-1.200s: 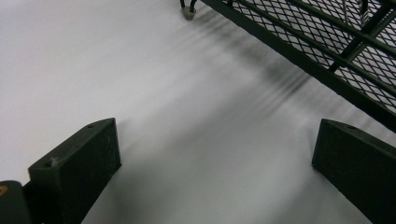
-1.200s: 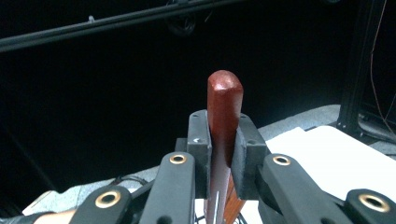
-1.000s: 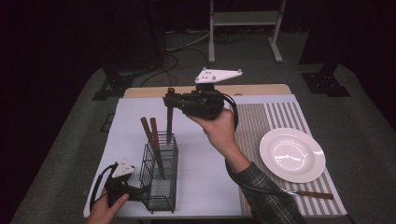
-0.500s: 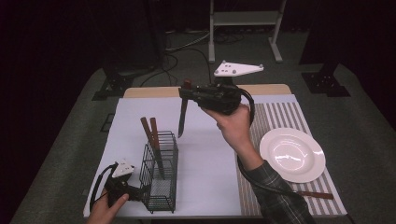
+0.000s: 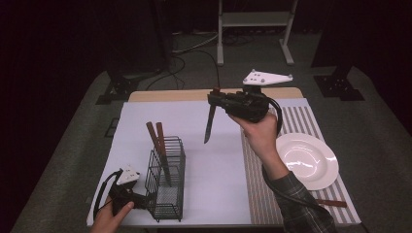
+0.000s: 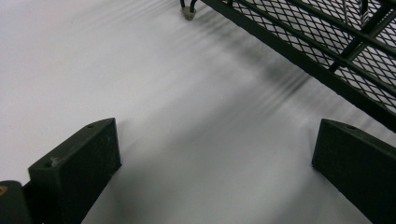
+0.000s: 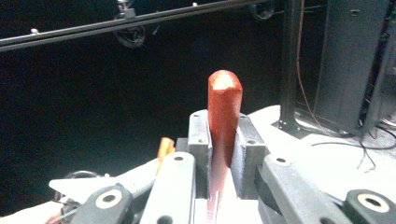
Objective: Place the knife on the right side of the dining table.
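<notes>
In the high view the right tool (image 5: 216,97) is held up above the centre of the frame, clamped on the handle of a knife (image 5: 210,121) whose dark blade hangs point down over the white worktop (image 5: 214,179), clear of it and to the right of the wire basket (image 5: 167,184). The right gripper view adds the close detail: the reddish-brown handle (image 7: 224,112) stands upright between the two grey pads (image 7: 245,154), both pressing its sides, its rounded end sticking out above them against a dark background. In the high view two more brown-handled pieces (image 5: 156,141) lean in the basket at lower left, and the left tool (image 5: 145,200) lies at the basket's base. The left gripper view shows its black jaws wide apart with nothing between them, bare white worktop (image 6: 187,116) under them and the basket's mesh (image 6: 345,51) in the upper right of the frame. A white plate (image 5: 311,160) sits on the striped mat (image 5: 301,116) at right
</notes>
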### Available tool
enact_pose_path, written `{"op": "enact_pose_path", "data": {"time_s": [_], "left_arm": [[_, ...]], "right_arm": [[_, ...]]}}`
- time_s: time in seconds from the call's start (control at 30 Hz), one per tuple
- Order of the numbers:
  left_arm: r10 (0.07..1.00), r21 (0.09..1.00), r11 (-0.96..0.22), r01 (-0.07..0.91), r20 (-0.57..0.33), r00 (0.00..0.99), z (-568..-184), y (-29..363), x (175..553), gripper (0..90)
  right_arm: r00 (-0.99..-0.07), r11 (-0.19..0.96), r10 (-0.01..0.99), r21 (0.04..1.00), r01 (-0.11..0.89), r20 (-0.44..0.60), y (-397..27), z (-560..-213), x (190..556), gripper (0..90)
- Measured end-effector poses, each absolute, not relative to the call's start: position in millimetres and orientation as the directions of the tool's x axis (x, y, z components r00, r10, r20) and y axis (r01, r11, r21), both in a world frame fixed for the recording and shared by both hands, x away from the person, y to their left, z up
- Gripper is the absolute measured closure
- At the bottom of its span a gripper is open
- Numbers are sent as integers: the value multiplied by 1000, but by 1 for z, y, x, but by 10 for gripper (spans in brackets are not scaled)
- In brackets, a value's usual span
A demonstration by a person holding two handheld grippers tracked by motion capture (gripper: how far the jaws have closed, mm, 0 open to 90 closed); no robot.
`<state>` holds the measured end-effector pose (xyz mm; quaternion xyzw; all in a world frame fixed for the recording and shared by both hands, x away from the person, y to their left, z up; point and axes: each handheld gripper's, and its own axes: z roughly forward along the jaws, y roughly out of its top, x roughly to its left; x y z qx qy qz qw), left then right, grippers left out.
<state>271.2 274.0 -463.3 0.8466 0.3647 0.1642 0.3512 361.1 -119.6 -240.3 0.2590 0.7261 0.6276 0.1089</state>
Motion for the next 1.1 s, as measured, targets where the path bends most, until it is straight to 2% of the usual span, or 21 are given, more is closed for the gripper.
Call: {"op": "enact_pose_path", "data": {"time_s": [0.33, 0.77, 1.1], "left_arm": [[732, 714, -489, 501, 24, 681, -463, 274, 271, 0], [733, 715, -488, 501, 24, 680, -463, 274, 271, 0], [733, 715, -488, 500, 24, 680, -463, 274, 271, 0]], "right_arm": [[-808, 67, 564, 966, 250, 170, -143, -259, 369, 796], [-704, 74, 699, 967, 243, 124, -175, -284, 384, 795], [-646, 72, 754, 962, 265, 121, -193, -296, 396, 794]]}}
